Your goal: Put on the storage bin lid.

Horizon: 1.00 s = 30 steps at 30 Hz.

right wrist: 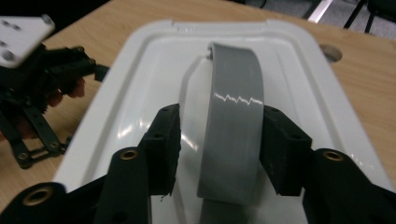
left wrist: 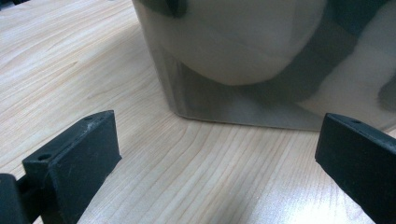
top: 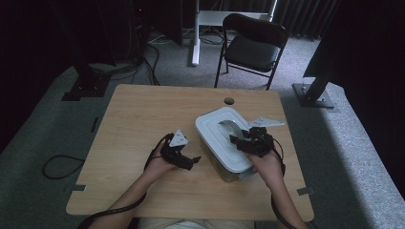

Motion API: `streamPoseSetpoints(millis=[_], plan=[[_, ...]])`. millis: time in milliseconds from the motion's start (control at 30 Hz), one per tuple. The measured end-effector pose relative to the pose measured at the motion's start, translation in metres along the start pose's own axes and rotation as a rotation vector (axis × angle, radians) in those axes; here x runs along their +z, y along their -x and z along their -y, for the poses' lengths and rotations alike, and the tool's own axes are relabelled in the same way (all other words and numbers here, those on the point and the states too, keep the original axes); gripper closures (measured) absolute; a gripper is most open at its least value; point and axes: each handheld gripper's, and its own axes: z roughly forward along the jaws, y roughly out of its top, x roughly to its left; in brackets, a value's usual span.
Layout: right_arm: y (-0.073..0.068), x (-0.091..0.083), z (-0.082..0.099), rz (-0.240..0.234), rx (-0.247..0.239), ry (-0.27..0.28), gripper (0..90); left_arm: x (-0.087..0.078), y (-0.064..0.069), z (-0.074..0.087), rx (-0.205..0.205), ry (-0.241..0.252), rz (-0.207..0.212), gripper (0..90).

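A clear box with a white lid (top: pixel 214 136) stands on the wooden table (top: pixel 143 114), right of centre. A grey arched handle (top: pixel 233 128) runs along the lid. My right gripper (top: pixel 240 141) hovers over the near end of the lid. In the right gripper view it (right wrist: pixel 223 126) straddles the grey handle (right wrist: pixel 233 112): there is a gap on the left side, the right jaw sits close against the strap, and the jaws stand open. My left gripper (top: pixel 192 161) rests low beside the box's left wall, open wide. Its view (left wrist: pixel 217 135) faces the box's clear lower corner (left wrist: pixel 224 93), a short way ahead.
A round cable hole (top: pixel 229 100) is cut in the table behind the box. A black folding chair (top: pixel 253 45) stands beyond the far edge, with stand bases (top: pixel 313 95) and floor cables (top: pixel 57 167) around. Bare tabletop stretches to the left and far side.
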Motion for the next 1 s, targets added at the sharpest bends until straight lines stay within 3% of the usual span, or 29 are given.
streamPoseSetpoints(millis=[500,633,833,1000], plan=[[0.019,-0.030,-0.003,0.038,0.000,0.123,11.7,0.002,0.000,-0.003,-0.025,0.001,-0.008,0.5],[0.027,-0.034,-0.002,0.058,0.012,0.143,12.0,0.003,0.000,-0.003,-0.027,-0.003,-0.008,0.5],[0.051,-0.031,0.008,0.074,0.005,0.164,12.8,0.006,0.001,-0.003,-0.037,0.001,-0.007,0.5],[0.065,-0.030,0.013,0.107,0.039,0.178,12.7,0.009,0.002,-0.003,-0.038,-0.008,0.000,0.5]])
